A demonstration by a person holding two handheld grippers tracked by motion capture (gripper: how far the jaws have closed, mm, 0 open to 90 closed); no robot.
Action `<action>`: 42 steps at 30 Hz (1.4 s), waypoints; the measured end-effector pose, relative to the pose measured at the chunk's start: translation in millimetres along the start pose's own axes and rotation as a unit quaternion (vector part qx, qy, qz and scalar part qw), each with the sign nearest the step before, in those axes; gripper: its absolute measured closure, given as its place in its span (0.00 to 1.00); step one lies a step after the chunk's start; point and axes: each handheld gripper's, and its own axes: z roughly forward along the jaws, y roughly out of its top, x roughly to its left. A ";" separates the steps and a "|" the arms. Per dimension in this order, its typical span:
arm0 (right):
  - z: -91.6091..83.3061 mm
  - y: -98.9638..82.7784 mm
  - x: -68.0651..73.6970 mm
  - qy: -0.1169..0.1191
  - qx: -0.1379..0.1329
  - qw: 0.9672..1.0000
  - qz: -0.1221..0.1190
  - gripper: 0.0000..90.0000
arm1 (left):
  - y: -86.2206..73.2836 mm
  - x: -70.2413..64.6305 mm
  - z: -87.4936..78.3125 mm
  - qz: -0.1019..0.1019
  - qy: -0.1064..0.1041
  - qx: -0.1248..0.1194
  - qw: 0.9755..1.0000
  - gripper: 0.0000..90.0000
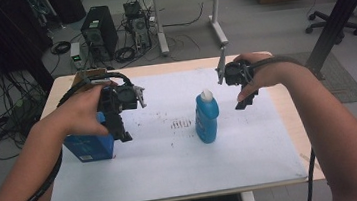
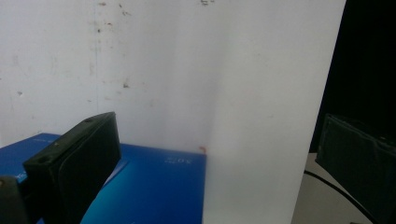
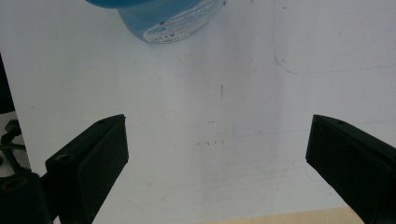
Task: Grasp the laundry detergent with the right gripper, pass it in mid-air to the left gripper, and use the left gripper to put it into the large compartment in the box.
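In the high view the left gripper (image 1: 121, 124) sits at centre left of the frame, hanging over a blue box (image 1: 91, 147) that stands on the white surface (image 1: 173, 166). Its own view looks down past the jaws — they stand wide apart, released, with the box's blue top (image 2: 154, 186) low in the frame, under the left jaw, and nothing pinched between them. The right gripper (image 1: 245, 101) is at upper right of centre, just right of a blue bottle (image 1: 206, 117) with a white cap, which stands upright in the middle of the surface (clear of both grippers). The right gripper view shows its jaws spread wide over bare white sheet — the bottle (image 3: 163, 18) lies at the top edge, well beyond the fingertips.
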 end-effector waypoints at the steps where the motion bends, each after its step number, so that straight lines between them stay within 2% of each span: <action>1: 0.5 -0.1 -0.1 0.001 0.000 1.000 -0.001 0.06 | 1.0 0.4 0.3 0.002 -0.002 0.001 1.000 0.00; 13: 4.7 -2.3 5.4 0.002 0.001 1.000 0.003 0.06 | 5.1 -4.4 7.9 0.009 -0.009 0.003 1.000 0.00; 24: 2.8 -3.4 24.4 0.002 -0.006 1.000 0.008 0.06 | 5.3 -5.9 4.1 0.016 -0.004 0.000 1.000 0.00; 30: 8.4 -7.8 36.4 0.006 -0.008 1.000 0.015 0.05 | 6.9 -9.3 4.1 0.022 -0.003 -0.001 1.000 0.00; 33: 12.4 -10.4 43.7 0.008 -0.013 1.000 0.025 0.05 | 6.9 -11.3 3.7 0.024 -0.002 -0.003 1.000 0.00; 37: 18.0 -16.6 51.6 0.009 -0.036 0.998 0.048 0.05 | 7.6 -13.6 2.2 0.027 0.001 -0.003 1.000 0.00; 42: 25.8 -20.6 61.9 0.016 -0.054 0.997 0.061 0.05 | 9.5 -17.3 -0.7 0.025 0.000 -0.001 1.000 0.00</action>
